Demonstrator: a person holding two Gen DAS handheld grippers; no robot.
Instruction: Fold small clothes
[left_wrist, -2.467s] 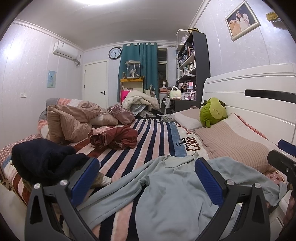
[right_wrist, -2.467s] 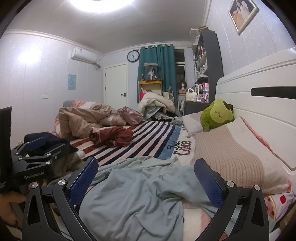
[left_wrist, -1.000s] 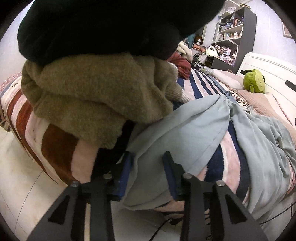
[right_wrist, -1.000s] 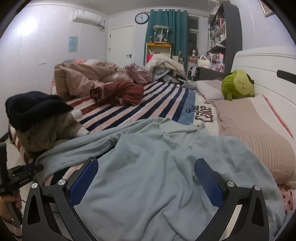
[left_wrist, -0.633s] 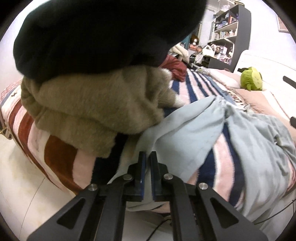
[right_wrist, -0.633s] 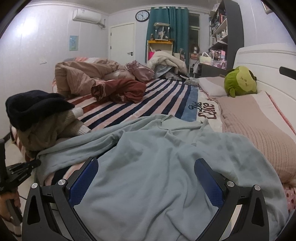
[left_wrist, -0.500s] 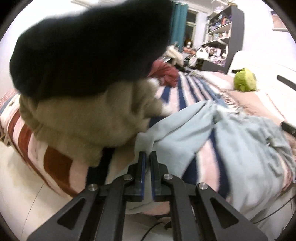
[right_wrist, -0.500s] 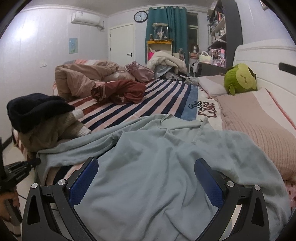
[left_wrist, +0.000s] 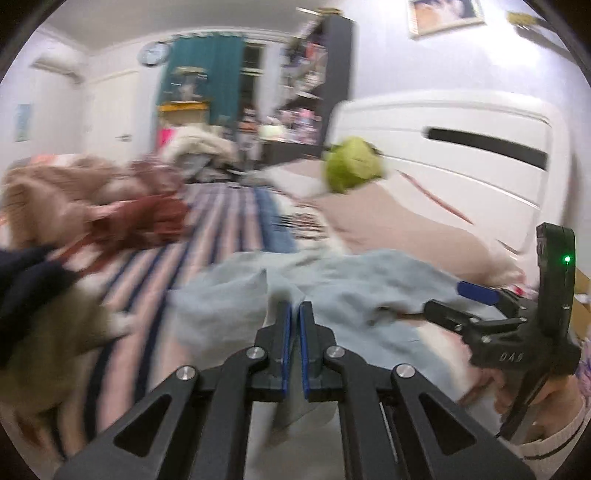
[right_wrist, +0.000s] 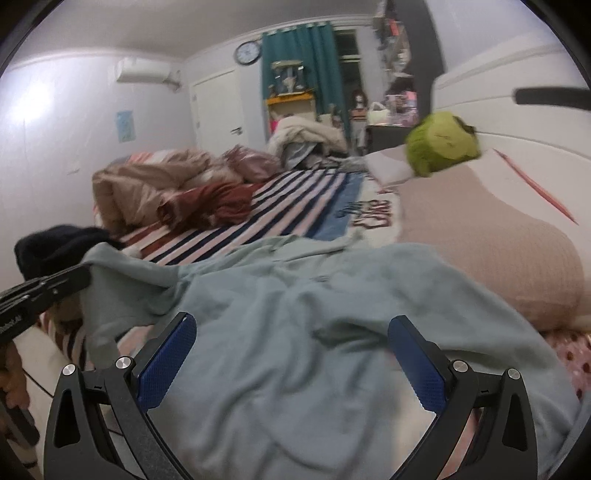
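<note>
A light blue sweatshirt (right_wrist: 295, 295) lies crumpled across the near end of the bed. My left gripper (left_wrist: 293, 321) is shut on the edge of its sleeve (left_wrist: 221, 302) and holds that cloth lifted off the blanket. In the right wrist view the left gripper (right_wrist: 83, 275) enters from the left with the raised sleeve (right_wrist: 110, 284) draped from its tip. My right gripper (right_wrist: 291, 354) is open, low over the sweatshirt's body, with nothing pinched between its blue pads (right_wrist: 166, 354). In the left wrist view the right gripper (left_wrist: 458, 301) sits at the right edge, held by a hand.
A striped blanket (right_wrist: 295, 203) covers the bed. A dark hat on an olive sweater (left_wrist: 44, 314) sits at the left. A red garment (right_wrist: 214, 206) and a tan quilt (right_wrist: 147, 184) lie further back. A green plush (right_wrist: 441, 142), a pink pillow (right_wrist: 480, 236) and a white headboard (left_wrist: 461, 147) stand at the right.
The left gripper shut on the sleeve's edge, then rose and swung right, away from the sweater pile, lifting the sleeve. The right gripper shifted and rolled a little, still open.
</note>
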